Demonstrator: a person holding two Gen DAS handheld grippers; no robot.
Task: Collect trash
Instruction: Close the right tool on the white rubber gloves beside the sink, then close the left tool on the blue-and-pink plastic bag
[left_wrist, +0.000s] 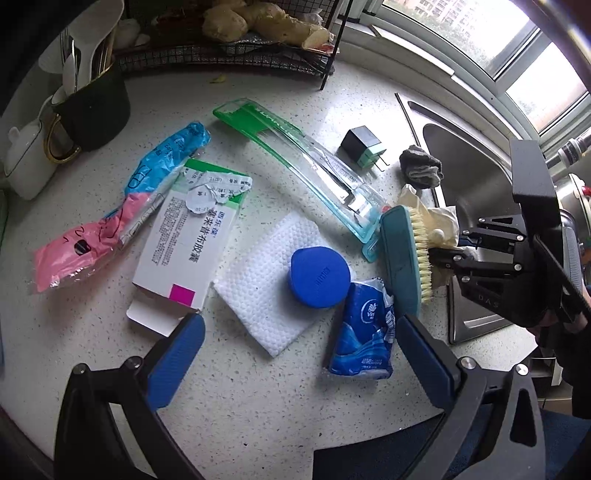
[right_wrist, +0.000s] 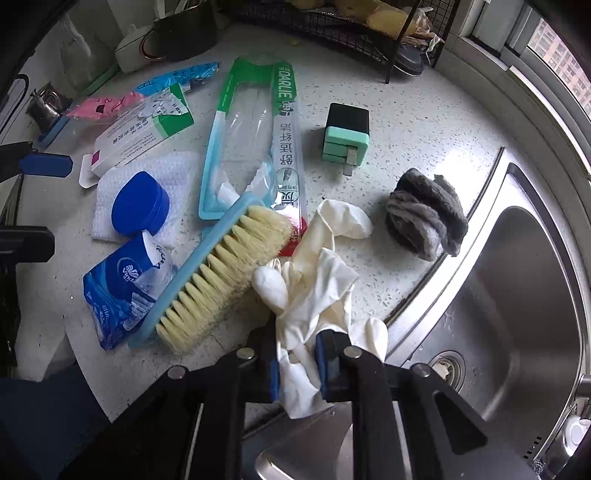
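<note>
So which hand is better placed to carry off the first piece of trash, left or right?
Right. The right gripper is already shut on the cream rubber glove beside the sink, so it only needs lifting. The left gripper hangs open above the blue tissue packet and white cloth, holding nothing.

Left hand-held gripper (left_wrist: 295, 354) poised over speckled table (left_wrist: 258, 406), blue pads wide apart. Between them: white wipe (left_wrist: 258, 295) under blue lid (left_wrist: 320, 277), tissue packet (left_wrist: 364, 332) beside. At right, right hand-held gripper (left_wrist: 448, 251) pinching cream glove (left_wrist: 439, 218) by brush (left_wrist: 404, 258).
</note>
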